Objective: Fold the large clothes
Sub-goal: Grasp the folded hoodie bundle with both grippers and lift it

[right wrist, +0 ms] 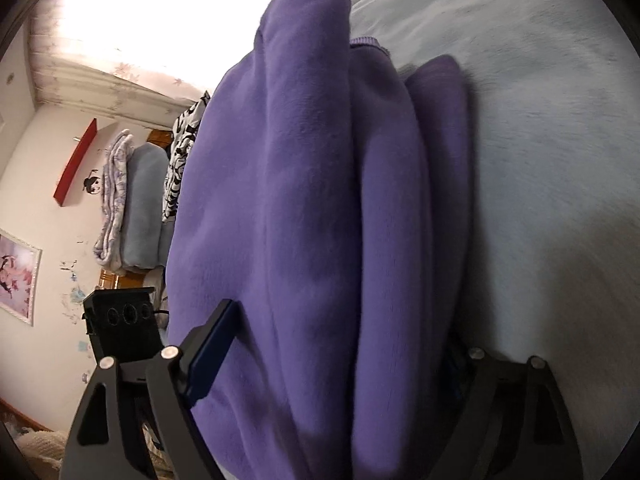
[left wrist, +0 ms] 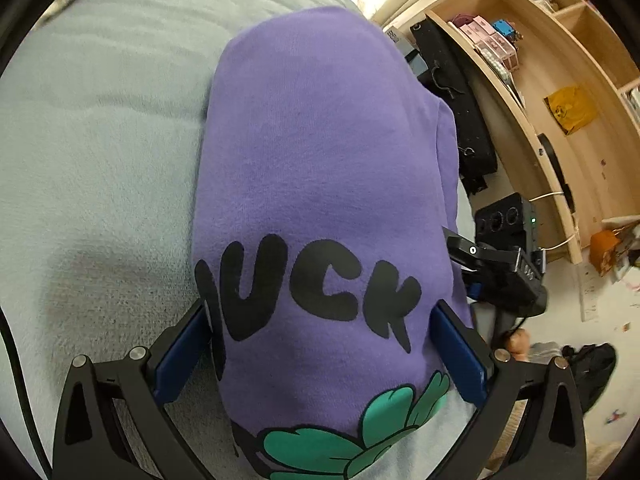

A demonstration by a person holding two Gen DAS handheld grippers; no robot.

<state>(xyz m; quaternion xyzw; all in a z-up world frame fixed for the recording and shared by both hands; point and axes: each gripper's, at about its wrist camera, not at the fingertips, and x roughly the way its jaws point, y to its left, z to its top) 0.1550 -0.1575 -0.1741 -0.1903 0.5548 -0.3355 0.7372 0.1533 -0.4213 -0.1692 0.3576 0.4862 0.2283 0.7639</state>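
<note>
Sweatshirt: purple sweatshirt [left wrist: 320, 160] is seen folded into a thick bundle on the pale blue blanket [left wrist: 100, 140], reaching from 6 o'clock to 12 o'clock in the left wrist view.
Print: black lettering [left wrist: 312, 288] and a green leaf shape [left wrist: 360, 428] are shown on the top face (near 6 o'clock).
Left gripper: left gripper [left wrist: 320, 344] is spread wide, and the bundle's end is clasped between its blue pads [left wrist: 182, 352].
Right gripper: right gripper [right wrist: 336, 352] is spread about the stacked folds [right wrist: 320, 220]; only the pad [right wrist: 212, 352] at 7 o'clock is seen pressed to the cloth, the other being hidden.
Shelving: wooden shelves [left wrist: 560, 92] are seen at 2 o'clock.
</note>
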